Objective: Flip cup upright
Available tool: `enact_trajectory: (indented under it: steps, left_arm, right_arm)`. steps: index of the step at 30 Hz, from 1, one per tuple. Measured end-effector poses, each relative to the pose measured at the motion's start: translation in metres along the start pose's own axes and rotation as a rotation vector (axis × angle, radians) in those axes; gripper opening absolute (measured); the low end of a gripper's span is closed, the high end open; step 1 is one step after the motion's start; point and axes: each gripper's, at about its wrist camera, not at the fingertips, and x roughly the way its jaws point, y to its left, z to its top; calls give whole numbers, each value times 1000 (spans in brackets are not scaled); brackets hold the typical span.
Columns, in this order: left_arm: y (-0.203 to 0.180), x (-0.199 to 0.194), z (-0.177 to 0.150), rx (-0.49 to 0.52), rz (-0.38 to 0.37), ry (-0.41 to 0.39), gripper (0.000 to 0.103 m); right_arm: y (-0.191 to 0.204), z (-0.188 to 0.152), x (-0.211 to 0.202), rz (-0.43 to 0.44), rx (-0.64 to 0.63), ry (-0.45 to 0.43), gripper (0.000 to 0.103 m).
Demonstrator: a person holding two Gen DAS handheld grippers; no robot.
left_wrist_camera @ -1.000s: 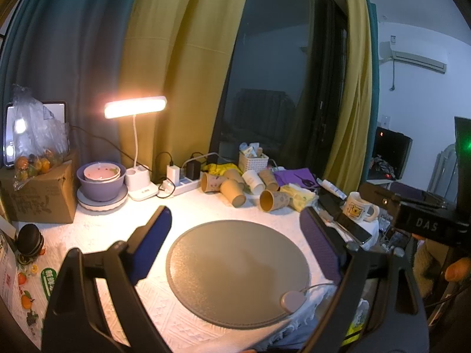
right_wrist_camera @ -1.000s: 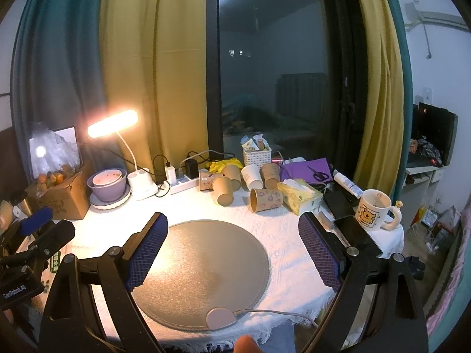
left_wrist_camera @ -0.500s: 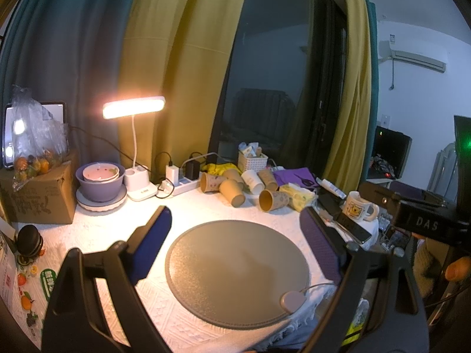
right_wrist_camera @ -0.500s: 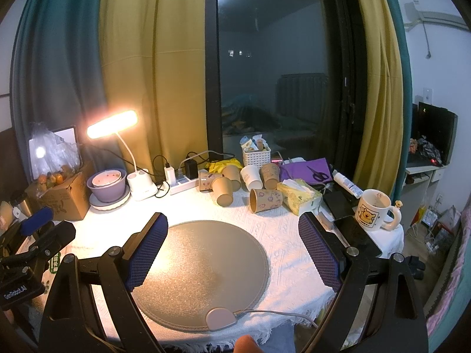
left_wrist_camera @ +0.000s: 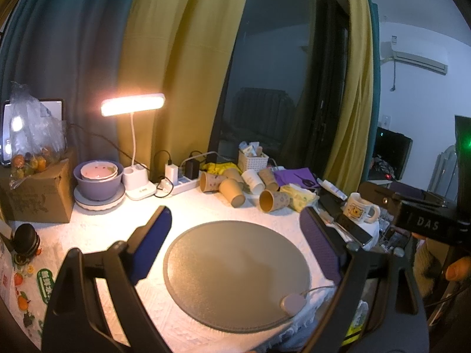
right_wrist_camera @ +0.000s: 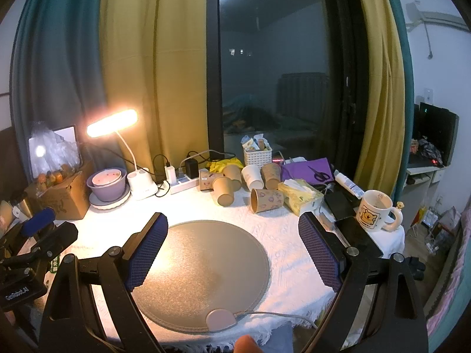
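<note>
Several brown paper cups lie on their sides at the back of the white-clothed table. One patterned cup (right_wrist_camera: 266,200) (left_wrist_camera: 273,200) lies with its mouth to the left, next to a plain cup (right_wrist_camera: 224,194) (left_wrist_camera: 232,192). A white cup (right_wrist_camera: 252,176) lies behind them. A round grey mat (right_wrist_camera: 203,267) (left_wrist_camera: 235,267) lies in front. My left gripper (left_wrist_camera: 235,235) is open and empty above the mat. My right gripper (right_wrist_camera: 232,241) is open and empty above the mat, well short of the cups.
A lit desk lamp (right_wrist_camera: 113,123), a purple bowl stack (right_wrist_camera: 109,184), a cardboard box (right_wrist_camera: 63,195) and a power strip (right_wrist_camera: 184,181) stand at the back left. A tissue pack (right_wrist_camera: 300,195), a bear mug (right_wrist_camera: 375,214) and phones (right_wrist_camera: 356,235) sit on the right.
</note>
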Motion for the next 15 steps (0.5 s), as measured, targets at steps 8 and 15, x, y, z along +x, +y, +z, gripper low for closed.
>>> enact_trajectory:
  steps: [8,15]
  left_arm:
    - [-6,39,12,11,3,48,90]
    - [-4,102,19,19,25,123,90]
  right_arm:
    - [-6,11,33,-11,-58,57,92]
    - [-24,21,83,-23,-56,109,92]
